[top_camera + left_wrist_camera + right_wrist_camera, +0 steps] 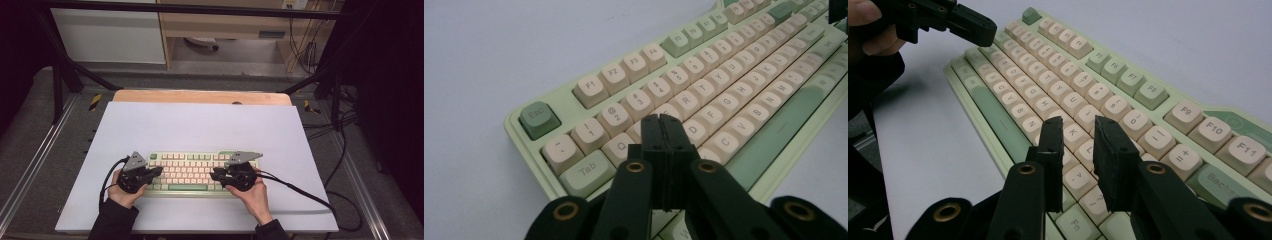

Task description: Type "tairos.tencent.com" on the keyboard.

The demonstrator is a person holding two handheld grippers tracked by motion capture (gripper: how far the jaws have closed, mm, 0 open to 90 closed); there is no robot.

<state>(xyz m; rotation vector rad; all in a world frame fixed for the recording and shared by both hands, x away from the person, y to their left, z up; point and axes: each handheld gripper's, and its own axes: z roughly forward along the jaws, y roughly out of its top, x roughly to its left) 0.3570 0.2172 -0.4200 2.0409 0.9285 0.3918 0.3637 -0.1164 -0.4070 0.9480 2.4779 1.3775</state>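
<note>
A pale green keyboard (195, 172) with cream keys lies on the white mat (200, 127), near its front edge. My left gripper (159, 171) hovers over the keyboard's left end. In the left gripper view its jaws (660, 120) are pressed together above the keys near Q and W, with nothing between them. My right gripper (214, 175) is over the right half of the keyboard. In the right gripper view its jaws (1080, 125) stand a small gap apart above the K and L keys (1083, 142), holding nothing. The left gripper's shut tip (983, 25) shows far off at the top left.
The mat covers a wooden table (200, 96) inside a black frame. A black cable (300, 192) trails from the right gripper across the mat to the right edge. More cables hang off the table's right side. Bare mat stretches behind the keyboard.
</note>
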